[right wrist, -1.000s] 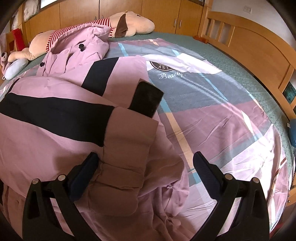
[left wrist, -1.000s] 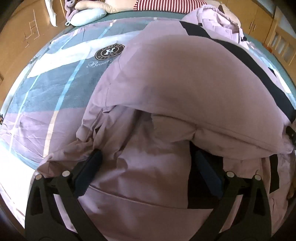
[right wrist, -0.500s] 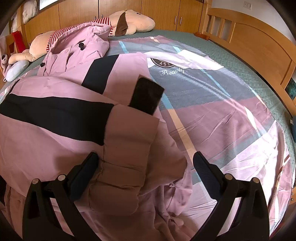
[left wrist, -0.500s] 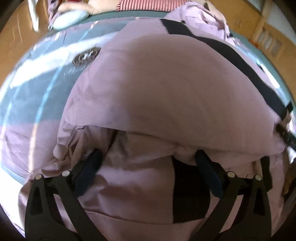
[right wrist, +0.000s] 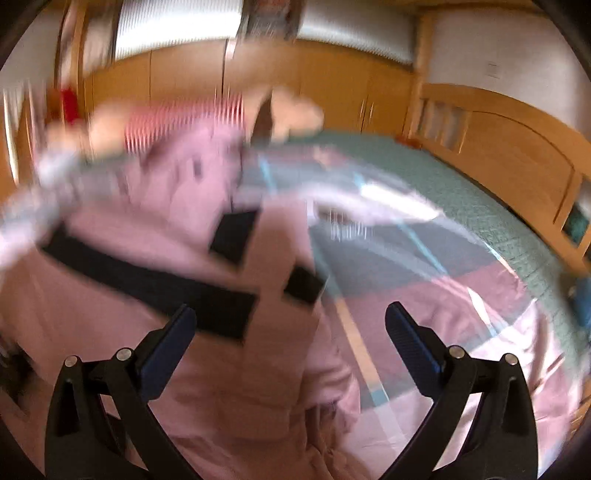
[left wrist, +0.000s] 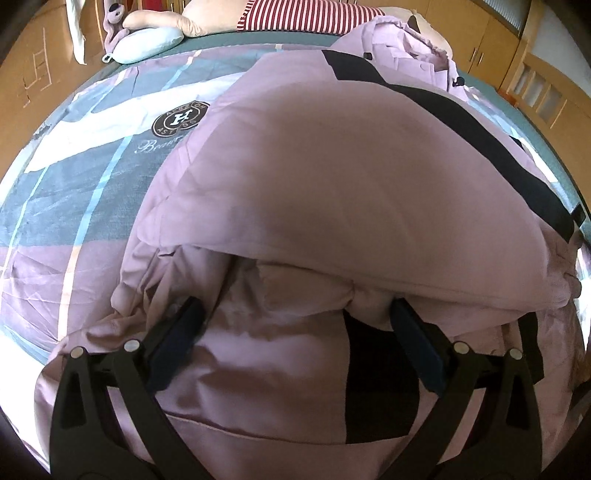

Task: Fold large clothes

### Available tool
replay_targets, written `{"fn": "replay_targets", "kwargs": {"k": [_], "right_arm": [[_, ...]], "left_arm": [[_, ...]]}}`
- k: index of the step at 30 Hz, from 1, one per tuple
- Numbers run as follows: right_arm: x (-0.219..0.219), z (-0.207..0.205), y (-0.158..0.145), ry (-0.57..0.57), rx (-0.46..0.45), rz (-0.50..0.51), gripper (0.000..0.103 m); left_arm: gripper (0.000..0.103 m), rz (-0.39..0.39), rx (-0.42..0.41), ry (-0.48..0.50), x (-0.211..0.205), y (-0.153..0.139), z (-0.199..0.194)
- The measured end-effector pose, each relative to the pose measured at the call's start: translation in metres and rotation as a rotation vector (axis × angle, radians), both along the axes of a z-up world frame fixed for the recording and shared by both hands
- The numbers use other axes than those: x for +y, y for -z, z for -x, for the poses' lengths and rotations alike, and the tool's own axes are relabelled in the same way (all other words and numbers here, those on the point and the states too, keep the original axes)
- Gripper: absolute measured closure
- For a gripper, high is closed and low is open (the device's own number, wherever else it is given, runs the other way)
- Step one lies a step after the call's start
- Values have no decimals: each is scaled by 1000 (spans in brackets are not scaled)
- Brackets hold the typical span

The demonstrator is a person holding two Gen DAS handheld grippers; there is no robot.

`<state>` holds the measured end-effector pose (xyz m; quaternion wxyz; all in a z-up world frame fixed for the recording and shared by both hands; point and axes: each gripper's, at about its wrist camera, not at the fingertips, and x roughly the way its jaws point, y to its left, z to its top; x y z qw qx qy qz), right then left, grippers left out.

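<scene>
A large pink puffer coat (left wrist: 332, 177) with a black band lies spread on the bed, its sleeves folded across the body. My left gripper (left wrist: 295, 332) is open, low over the coat's lower part, a bulge of fabric between its fingers. In the blurred right wrist view the coat (right wrist: 129, 317) lies at left with a folded sleeve (right wrist: 284, 295) ahead. My right gripper (right wrist: 291, 332) is open and empty above the sleeve.
The bed has a pink, grey and blue quilt (left wrist: 74, 192) with a round logo. A striped plush toy (left wrist: 295, 14) and a pale blue pillow (left wrist: 147, 40) lie at the far side. A wooden bed frame (right wrist: 498, 147) and wardrobes (right wrist: 258, 81) stand beyond.
The right gripper has swung upward and back fast, blurring its view and showing more of the room. The left gripper has shifted slightly over the coat. Both stay open.
</scene>
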<state>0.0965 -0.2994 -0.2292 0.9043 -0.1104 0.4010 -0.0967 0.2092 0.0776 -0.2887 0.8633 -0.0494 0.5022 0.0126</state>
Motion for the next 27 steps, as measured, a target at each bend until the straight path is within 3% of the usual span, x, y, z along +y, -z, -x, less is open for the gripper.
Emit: {"fn": "replay_targets", "kwargs": {"k": [1,6,10,12,15,17,21,27], "right_arm": [[0,-9,19,-12,82,0,1],[-18,-11,13,16,87,-136,1],[-21,12,-19,-2,-131,-184,1],[-19,16,-26,-13,-177,-175,1],[-15,-2,-1,30,-23,-76,1],[-20,-9,12,28,40,-129,1],[-26,-7,7,31,33,-168,1],[-23,5,-7,21,-62,-156,1]], "left_arm": [[2,-1,-1,1,0,0,0],[2,-19,-6,7,-2,2,1],[2,-21,-9,8,-1,3,1],[2,-23,-9,7,-1,3,1],[2,-29,-11,7,-2,3,1],[2,-34,-12,8,-2,4,1],[2,-38,-15,8,-2,4,2],[2,-42,-16,8,-3,5,1]]}}
